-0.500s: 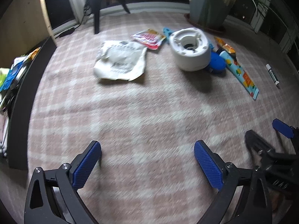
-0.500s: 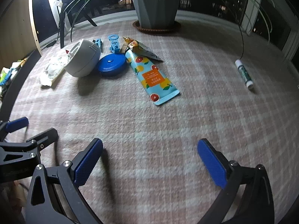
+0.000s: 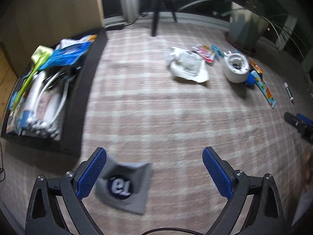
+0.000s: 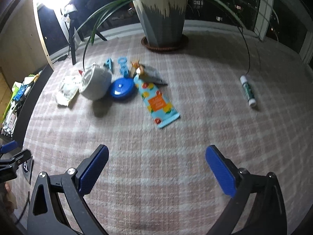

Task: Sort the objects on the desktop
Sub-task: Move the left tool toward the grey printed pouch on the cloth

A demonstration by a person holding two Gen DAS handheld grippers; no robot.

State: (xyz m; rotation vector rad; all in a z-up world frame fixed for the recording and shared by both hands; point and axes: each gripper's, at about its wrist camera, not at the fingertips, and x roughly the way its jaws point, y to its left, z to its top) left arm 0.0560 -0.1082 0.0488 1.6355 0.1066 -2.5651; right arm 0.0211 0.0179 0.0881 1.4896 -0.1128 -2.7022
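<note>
- Hovering over the pink checked cloth point(image 3: 156, 117) covering the bench, the left gripper point(image 3: 154, 174) is standing with its jaws spread wide and pressing on nothing
- A grey packet point(image 3: 125, 186) with a dark round logo is lying on the cloth between those jaws, just beside the left blue pad point(image 3: 92, 174); whether it is touching the pad cannot be told
- The right gripper point(image 4: 156, 170) is likewise standing wide open over bare cloth, holding nothing
- A black tray point(image 3: 84, 90) at the left edge is sitting filled with mixed wrappers and packets
- Further out, a crumpled white bag point(image 3: 189, 68), a white round container point(image 4: 95, 86) and a blue round lid point(image 4: 122, 89) are lying close together, the lid touching the container
- A light-blue tube point(image 4: 158, 101) with fruit print is lying just beside the lid
- Two light-blue clips point(image 4: 123, 66) are resting behind the lid
- A white and green stick point(image 4: 248, 91) is lying well apart to the right
- A potted plant point(image 4: 163, 19) is standing at the far edge
</note>
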